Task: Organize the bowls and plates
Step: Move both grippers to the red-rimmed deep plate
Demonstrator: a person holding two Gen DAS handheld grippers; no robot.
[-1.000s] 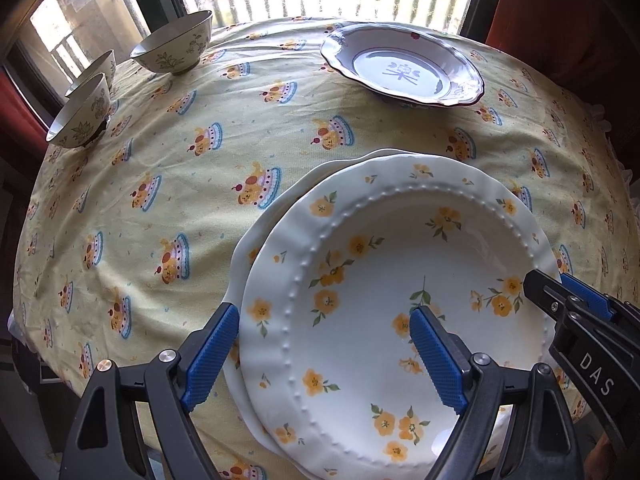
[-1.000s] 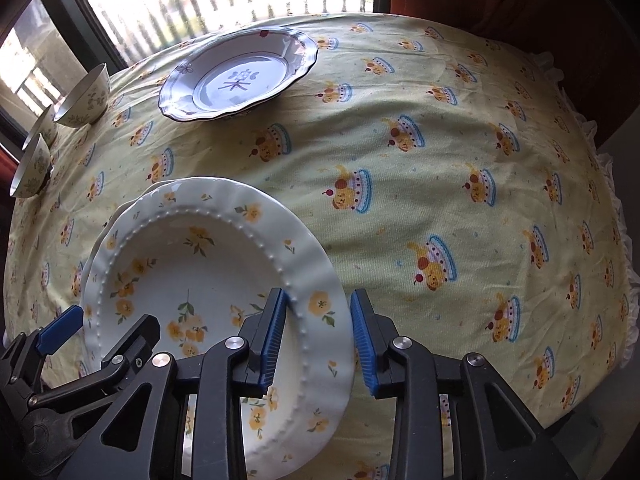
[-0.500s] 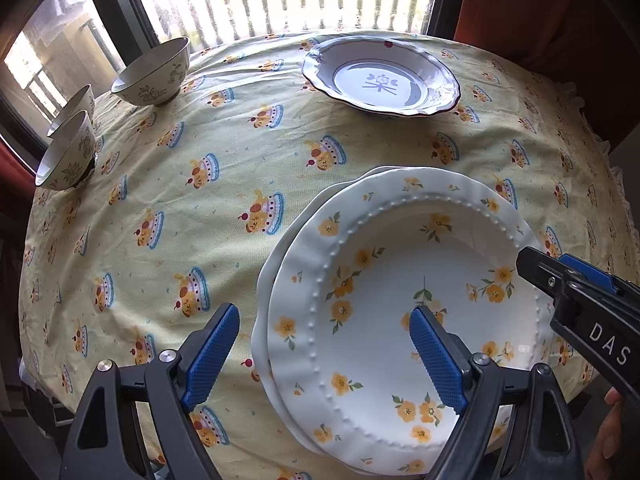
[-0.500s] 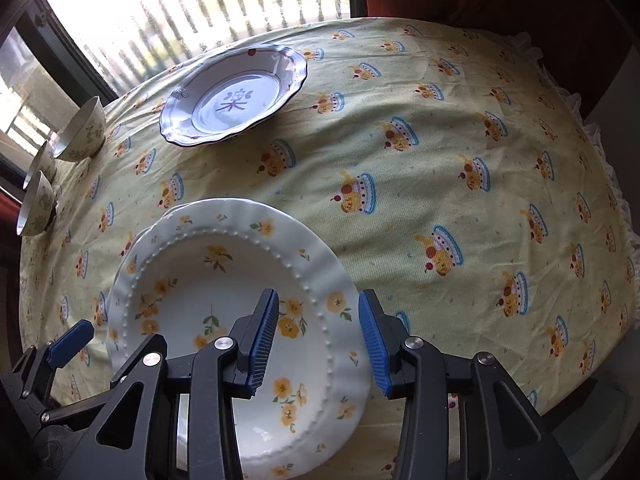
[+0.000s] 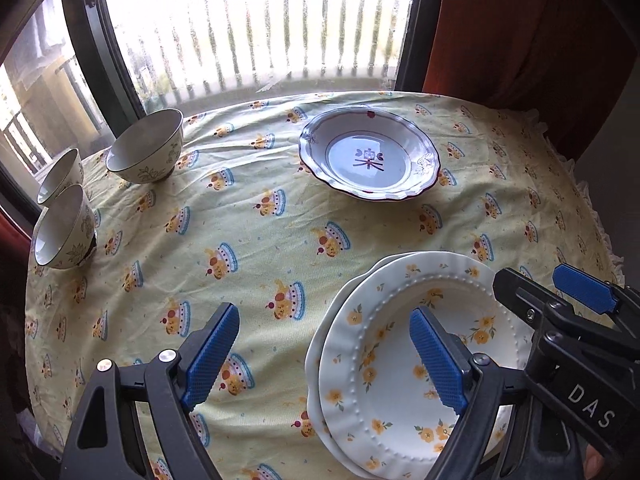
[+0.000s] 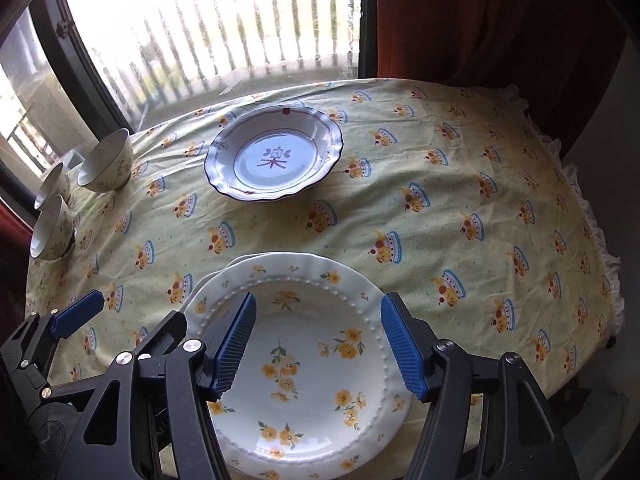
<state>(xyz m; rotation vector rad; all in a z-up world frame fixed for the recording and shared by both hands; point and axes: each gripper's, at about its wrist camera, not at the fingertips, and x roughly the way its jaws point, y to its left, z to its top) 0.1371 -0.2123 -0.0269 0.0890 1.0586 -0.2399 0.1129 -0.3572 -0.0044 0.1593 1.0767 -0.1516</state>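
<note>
Two white plates [image 6: 304, 364] with yellow flowers and beaded rims lie stacked on the tablecloth [image 6: 400, 184] at its near edge. Right gripper [image 6: 316, 344] angled down above the top plate, jaws opening, pads clear of it. Left gripper [image 5: 324, 354] beside the stack, jaws wide, gripping nothing.

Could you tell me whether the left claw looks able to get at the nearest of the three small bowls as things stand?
Probably yes: the left claw is open and empty, and only bare tablecloth lies between it and that bowl.
</note>
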